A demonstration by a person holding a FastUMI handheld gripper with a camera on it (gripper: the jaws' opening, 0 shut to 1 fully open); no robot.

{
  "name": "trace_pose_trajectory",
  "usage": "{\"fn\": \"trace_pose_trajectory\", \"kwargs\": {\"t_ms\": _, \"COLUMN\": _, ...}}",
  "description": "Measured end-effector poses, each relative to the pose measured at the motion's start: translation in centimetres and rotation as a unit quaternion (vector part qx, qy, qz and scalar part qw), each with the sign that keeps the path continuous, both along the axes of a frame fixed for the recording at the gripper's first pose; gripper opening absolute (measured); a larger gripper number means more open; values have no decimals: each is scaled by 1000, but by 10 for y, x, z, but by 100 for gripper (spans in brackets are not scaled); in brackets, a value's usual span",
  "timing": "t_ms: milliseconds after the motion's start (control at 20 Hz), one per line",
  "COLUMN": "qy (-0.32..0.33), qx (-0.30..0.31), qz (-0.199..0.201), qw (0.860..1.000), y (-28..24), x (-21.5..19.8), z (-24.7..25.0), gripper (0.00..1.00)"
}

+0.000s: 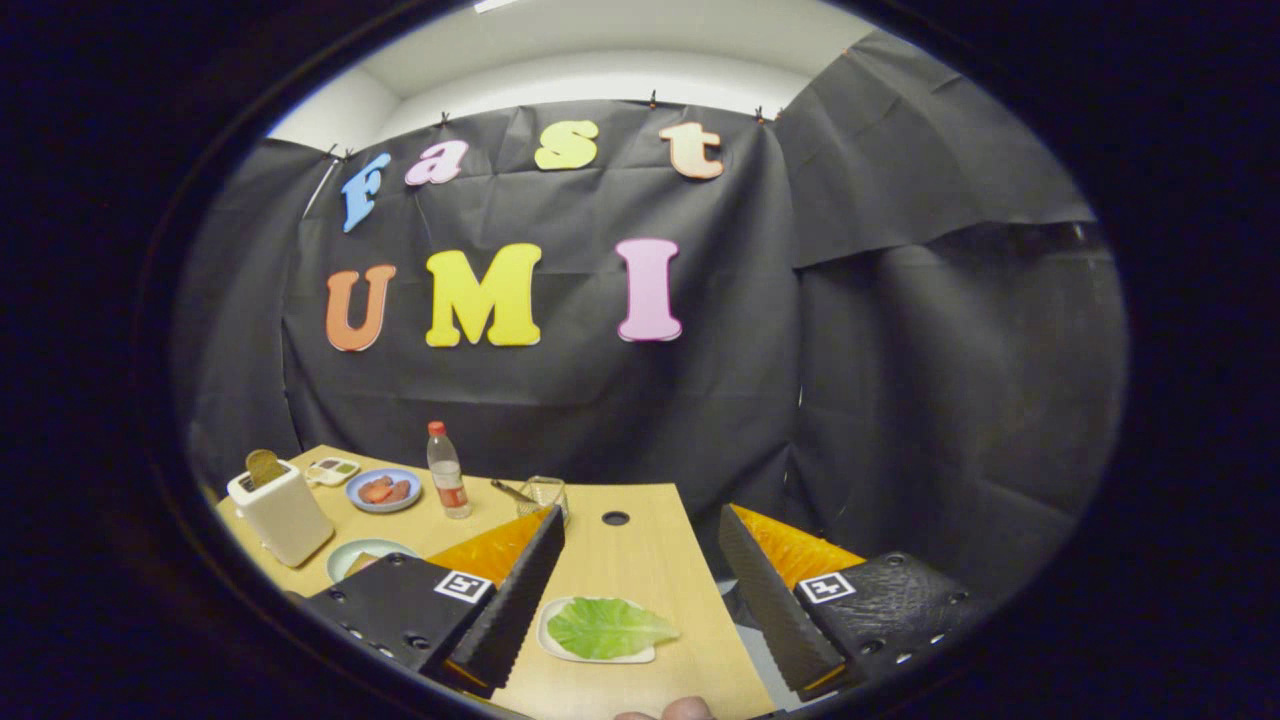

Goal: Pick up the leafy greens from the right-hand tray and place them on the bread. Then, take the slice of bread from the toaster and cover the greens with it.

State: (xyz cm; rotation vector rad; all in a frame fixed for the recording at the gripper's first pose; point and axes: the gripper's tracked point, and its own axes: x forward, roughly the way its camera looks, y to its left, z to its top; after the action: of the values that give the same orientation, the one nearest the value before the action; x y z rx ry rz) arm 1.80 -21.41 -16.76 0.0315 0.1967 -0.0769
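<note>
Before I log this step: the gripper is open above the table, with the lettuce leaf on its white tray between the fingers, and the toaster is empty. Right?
Not quite. The toaster holds a bread slice, seen in the gripper view. The gripper is open, with the lettuce leaf on its white tray between the fingers.

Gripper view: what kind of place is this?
Likely a staged demo booth for sandwich making: black cloth wall, light wooden table with white toaster and green leaf on a white tray between the open claw fingers.

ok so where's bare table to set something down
Bare wood runs from the lettuce tray up to the table's hole, between the open tongs. The far left is crowded: toaster, blue plate, bottle and glass container sit close together.
</note>
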Motion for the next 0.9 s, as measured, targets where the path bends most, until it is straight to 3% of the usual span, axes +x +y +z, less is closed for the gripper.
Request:
{"fn": "trace_pose_trajectory", "kwargs": {"t_ms": 550, "qy": 143, "qx": 49, "qz": 38, "qw": 988, "y": -24, "x": 63, "z": -197, "gripper": 96}}
{"fn": "trace_pose_trajectory", "kwargs": {"t_ms": 900, "qy": 198, "qx": 79, "qz": 28, "qw": 977, "y": -16, "x": 73, "z": -248, "gripper": 96}}
